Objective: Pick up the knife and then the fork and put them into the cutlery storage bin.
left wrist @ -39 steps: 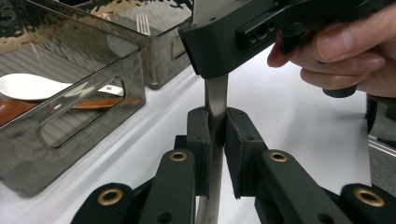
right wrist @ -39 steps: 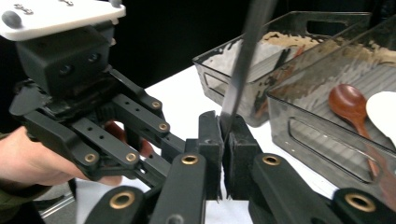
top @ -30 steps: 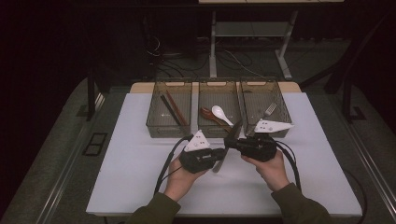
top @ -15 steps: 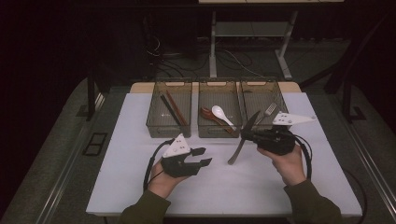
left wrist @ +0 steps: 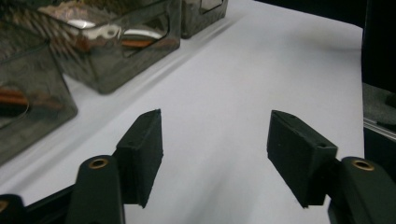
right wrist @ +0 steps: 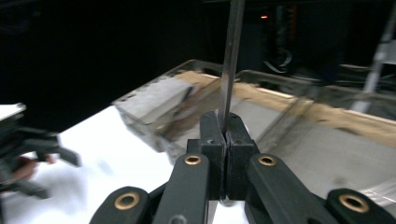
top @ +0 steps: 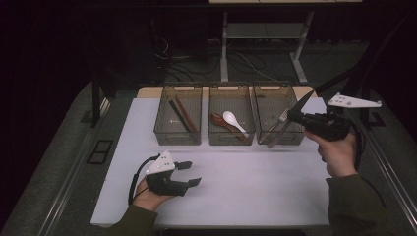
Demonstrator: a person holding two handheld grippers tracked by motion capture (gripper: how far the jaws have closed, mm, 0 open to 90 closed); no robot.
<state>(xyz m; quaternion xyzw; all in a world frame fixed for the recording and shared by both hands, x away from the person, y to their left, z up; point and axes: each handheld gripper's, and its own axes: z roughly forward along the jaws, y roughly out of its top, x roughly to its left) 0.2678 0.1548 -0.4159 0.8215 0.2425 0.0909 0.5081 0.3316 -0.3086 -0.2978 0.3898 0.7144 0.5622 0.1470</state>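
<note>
My right gripper (top: 293,118) is at the table's right, raised beside the right bin (top: 275,93), and it is shut on a thin metal utensil (top: 274,137). The utensil slants, its lower end in front of that bin's near wall. In the right gripper view the metal strip (right wrist: 232,56) rises straight out of the shut jaws of the right gripper (right wrist: 226,128). Near the front left of the white table (top: 255,182) my left gripper (top: 193,173) lies low. Its jaws have just been opening, and in the left gripper view the left gripper (left wrist: 215,144) has only bare table between its pads.
Three smoky clear bins stand in a row at the table's back. The left bin (top: 162,129) holds dark chopsticks (top: 179,115), the middle one a white spoon (top: 232,119) and a brown one, the right one a fork (top: 282,115). Dark floor and table legs lie beyond.
The two grippers were together at the table's middle. The left one has moved left and toward the front edge and opened. The right one has moved right and up with the utensil.
</note>
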